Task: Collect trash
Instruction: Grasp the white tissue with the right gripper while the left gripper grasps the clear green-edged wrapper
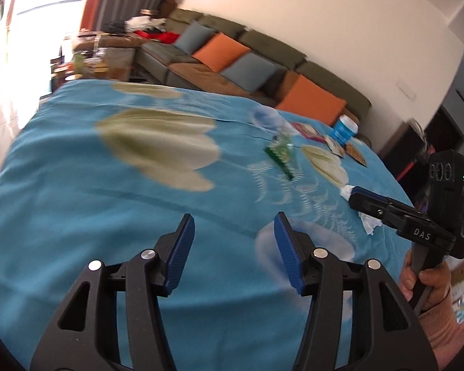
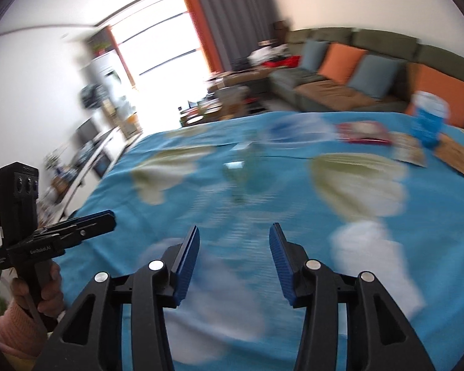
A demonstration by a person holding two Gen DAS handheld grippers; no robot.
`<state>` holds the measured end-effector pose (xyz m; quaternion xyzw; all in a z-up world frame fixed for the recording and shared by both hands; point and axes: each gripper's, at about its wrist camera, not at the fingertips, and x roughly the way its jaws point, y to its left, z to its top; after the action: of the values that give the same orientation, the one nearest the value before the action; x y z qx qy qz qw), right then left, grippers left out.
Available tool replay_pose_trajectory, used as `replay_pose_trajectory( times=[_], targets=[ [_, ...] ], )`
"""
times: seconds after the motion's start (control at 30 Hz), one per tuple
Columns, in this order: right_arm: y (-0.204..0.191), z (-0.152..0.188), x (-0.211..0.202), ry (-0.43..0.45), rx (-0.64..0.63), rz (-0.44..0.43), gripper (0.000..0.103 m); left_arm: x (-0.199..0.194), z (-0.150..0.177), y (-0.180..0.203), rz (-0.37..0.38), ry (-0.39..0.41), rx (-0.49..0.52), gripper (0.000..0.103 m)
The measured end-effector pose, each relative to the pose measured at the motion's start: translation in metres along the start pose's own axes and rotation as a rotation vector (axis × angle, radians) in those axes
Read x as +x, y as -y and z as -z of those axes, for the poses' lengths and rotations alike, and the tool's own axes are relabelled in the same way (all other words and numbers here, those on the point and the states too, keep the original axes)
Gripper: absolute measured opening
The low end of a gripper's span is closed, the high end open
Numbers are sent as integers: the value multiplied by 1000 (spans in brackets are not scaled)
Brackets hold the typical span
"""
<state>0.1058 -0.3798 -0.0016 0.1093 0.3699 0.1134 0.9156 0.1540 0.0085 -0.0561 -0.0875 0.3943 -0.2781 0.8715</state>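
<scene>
A clear plastic bottle with a green label (image 1: 278, 142) lies on the blue flowered tablecloth (image 1: 77, 204); in the right wrist view it is a blur (image 2: 244, 167). A crumpled white tissue (image 1: 366, 219) lies near the cloth's right edge, and a white blurred one shows in the right wrist view (image 2: 365, 247). My left gripper (image 1: 233, 232) is open and empty above the cloth. My right gripper (image 2: 233, 241) is open and empty; in the left wrist view its fingers (image 1: 368, 199) hover over the tissue.
A blue paper cup (image 1: 345, 128) and several flat packets (image 1: 309, 131) lie at the table's far right. A grey sofa with orange and blue cushions (image 1: 232, 52) stands behind the table. A cluttered side table (image 1: 89, 58) sits by the bright window.
</scene>
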Motion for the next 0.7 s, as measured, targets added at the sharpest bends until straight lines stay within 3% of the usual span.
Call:
replay_pose_trajectory(
  times=[0.3,0.5,0.7],
  targets=[
    [70,10,-16,26,109,144,52,76,-43,52,6,-71,83,56],
    [95,17,-12,-7,141,148,56,112,-62,69,-15,-113,99,58],
    [95,20,-7,-32,132,126,56,143,-74,73,-50,-157,88,57]
  ],
)
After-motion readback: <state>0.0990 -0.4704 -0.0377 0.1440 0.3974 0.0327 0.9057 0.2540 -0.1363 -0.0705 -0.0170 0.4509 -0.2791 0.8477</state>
